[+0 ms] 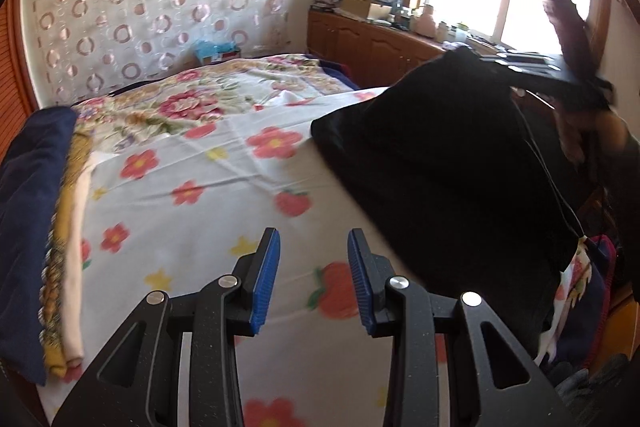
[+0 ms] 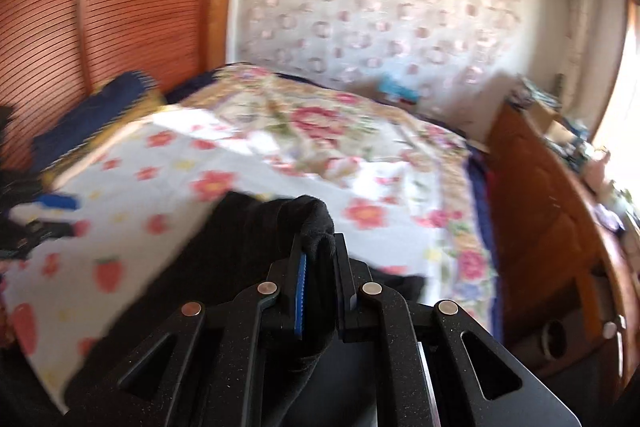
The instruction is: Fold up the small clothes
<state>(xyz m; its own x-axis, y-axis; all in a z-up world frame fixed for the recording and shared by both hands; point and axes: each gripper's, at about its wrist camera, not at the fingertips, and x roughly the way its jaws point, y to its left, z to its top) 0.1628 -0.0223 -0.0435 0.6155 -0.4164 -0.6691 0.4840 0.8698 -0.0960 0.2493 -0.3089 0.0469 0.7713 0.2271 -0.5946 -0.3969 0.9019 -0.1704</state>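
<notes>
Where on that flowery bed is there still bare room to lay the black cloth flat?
The widest free patch is the white flower-print sheet, between the folded stack of navy, yellow and cream clothes and the black garment pinched in the right gripper. The bed's right edge is crowded with draped cloth.

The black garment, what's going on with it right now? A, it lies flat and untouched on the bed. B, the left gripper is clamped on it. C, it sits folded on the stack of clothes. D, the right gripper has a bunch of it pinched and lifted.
D: a bunch of the black garment sits pinched in the right gripper, tenting up off the bed.
</notes>
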